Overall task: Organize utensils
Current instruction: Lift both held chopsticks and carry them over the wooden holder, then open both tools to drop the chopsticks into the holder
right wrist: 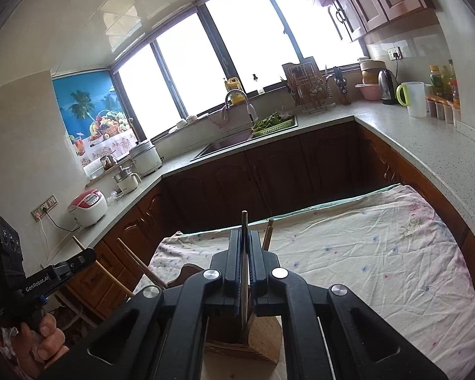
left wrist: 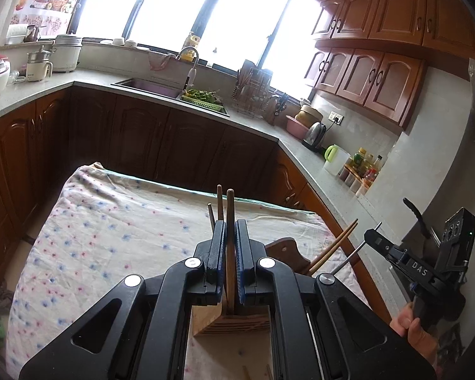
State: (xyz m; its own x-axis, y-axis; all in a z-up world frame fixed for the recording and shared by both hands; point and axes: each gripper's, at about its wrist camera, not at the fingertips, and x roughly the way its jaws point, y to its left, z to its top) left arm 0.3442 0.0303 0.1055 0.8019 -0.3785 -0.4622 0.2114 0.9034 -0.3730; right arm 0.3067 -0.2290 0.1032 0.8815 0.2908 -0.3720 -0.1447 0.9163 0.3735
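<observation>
My left gripper (left wrist: 229, 226) is shut on a wooden utensil handle (left wrist: 230, 237) that stands upright in a wooden holder (left wrist: 234, 323) on the cloth-covered table (left wrist: 110, 228). Two more handles (left wrist: 219, 202) stand behind it. My right gripper (right wrist: 244, 236) is shut on a thin metal utensil handle (right wrist: 244, 253) that stands in the same wooden holder (right wrist: 262, 338). A wooden handle (right wrist: 268, 234) stands just right of it. Chopsticks (left wrist: 335, 247) and a dark wooden piece (left wrist: 285, 250) show to the right in the left wrist view.
Kitchen counters wrap around the table, with a sink (left wrist: 148, 87), dish rack (left wrist: 253, 91), kettle (left wrist: 315, 134), white jug (left wrist: 335, 158) and rice cooker (right wrist: 88, 205). Dark cabinets (right wrist: 269, 174) stand beyond the table's far edge. The other gripper shows at each view's edge.
</observation>
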